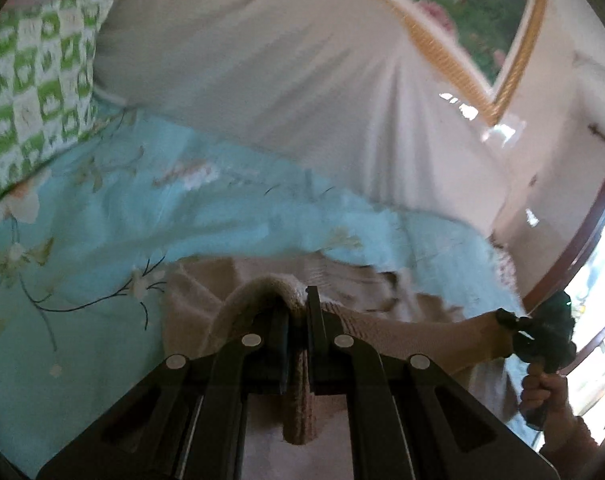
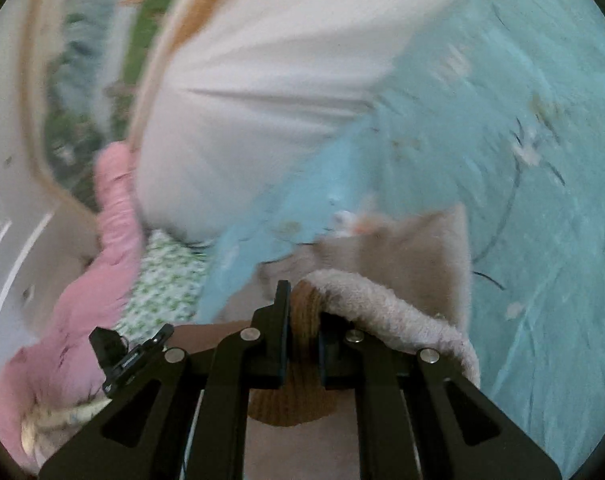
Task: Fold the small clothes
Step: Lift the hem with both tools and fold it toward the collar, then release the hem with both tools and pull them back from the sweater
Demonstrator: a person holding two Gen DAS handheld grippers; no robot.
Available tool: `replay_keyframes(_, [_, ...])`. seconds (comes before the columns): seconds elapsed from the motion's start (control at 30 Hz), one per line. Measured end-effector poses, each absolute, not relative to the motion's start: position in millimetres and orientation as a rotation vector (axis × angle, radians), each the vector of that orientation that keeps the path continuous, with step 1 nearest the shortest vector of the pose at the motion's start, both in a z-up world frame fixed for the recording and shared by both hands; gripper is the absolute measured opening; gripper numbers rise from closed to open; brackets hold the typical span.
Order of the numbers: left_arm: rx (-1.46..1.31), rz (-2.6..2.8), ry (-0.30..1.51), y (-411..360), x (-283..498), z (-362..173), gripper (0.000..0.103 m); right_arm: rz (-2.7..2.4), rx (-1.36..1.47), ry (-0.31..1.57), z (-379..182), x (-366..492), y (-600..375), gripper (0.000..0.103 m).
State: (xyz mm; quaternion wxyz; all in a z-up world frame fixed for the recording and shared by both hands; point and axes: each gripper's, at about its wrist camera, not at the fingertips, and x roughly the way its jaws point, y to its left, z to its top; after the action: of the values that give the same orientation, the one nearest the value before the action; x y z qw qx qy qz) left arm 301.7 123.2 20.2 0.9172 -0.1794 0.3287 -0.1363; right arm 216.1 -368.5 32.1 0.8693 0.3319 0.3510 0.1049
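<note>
A small beige knitted garment hangs stretched between my two grippers above a light blue floral bedsheet. My left gripper is shut on one edge of it, with fabric bulging over the fingertips and hanging between the fingers. My right gripper is shut on the other edge; the garment drapes over its right finger. In the left wrist view the right gripper shows at the far right, held by a hand. In the right wrist view part of the left gripper shows at the lower left.
A green-and-white checked pillow lies at the left. A large white cushion stands behind the bed, below a gold-framed picture. A pink quilted item lies beside the pillow. A window is at the right.
</note>
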Motion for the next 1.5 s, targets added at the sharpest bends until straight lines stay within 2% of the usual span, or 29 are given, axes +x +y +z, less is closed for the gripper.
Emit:
replay_keyframes(0.23, [-0.423,-0.229,0.807,137.1,334.3,-31.4,0.007,0.121,0.736,0.850,-2.3,238.9,-384.9,0.014])
replay_keyframes(0.27, [-0.447,-0.234,0.802,141.1,332.1,-31.8,0.011,0.127,0.745,0.843,-0.1,236.8,-386.4,0.016])
replay_keyframes(0.33, [-0.461,-0.229,0.788,146.3,322.6,-29.2,0.013,0.135,0.744,0.818,10.3,227.1,-388.8,0.023])
replay_keyframes(0.4, [-0.455,-0.235,0.786,147.2,306.6,-23.3,0.013,0.133,0.719,0.791,21.5,216.2,-388.8,0.042])
replay_keyframes(0.47, [-0.433,-0.285,0.768,139.5,283.6,-14.3,0.013,0.117,0.661,0.756,34.6,203.1,-383.0,0.046])
replay_keyframes(0.6, [-0.270,-0.468,0.816,80.9,245.8,-10.1,0.013,0.267,0.555,0.737,50.3,185.9,-349.1,0.047])
replay_keyframes(0.77, [-0.078,-0.571,0.912,16.5,247.0,-24.3,0.014,0.512,0.177,0.998,17.2,187.3,-251.7,0.047])
replay_keyframes(0.9, [-0.009,-0.486,0.956,10.2,278.2,-31.9,0.014,0.460,0.002,1.089,-0.4,208.3,-228.7,0.046])
replay_keyframes(1.03, [0.005,-0.310,0.927,31.2,322.3,-30.2,0.014,0.299,-0.069,1.126,-11.5,250.9,-248.0,0.046])
replay_keyframes(1.13, [0.020,-0.184,0.887,43.2,349.4,-23.4,0.018,0.177,0.003,1.082,-10.0,273.9,-274.8,0.046])
replay_keyframes(1.17, [0.038,-0.127,0.880,47.0,355.7,-23.4,0.030,0.138,0.059,1.049,-5.6,278.2,-286.3,0.046])
replay_keyframes(1.2, [0.043,-0.034,0.868,56.9,368.2,-23.3,0.037,0.092,0.119,0.999,1.0,281.6,-298.2,0.046])
replay_keyframes(1.27, [-0.056,-0.027,0.870,77.7,379.2,-23.6,0.037,0.038,0.222,0.905,11.0,280.2,-319.0,0.047])
replay_keyframes(1.37, [-0.241,0.009,0.876,113.5,385.2,-27.7,0.037,-0.097,0.315,0.811,21.1,265.6,-346.8,0.058])
replay_keyframes(1.5, [-0.323,0.005,0.860,131.8,363.9,-25.8,0.037,-0.084,0.387,0.783,29.5,243.2,-356.9,0.058])
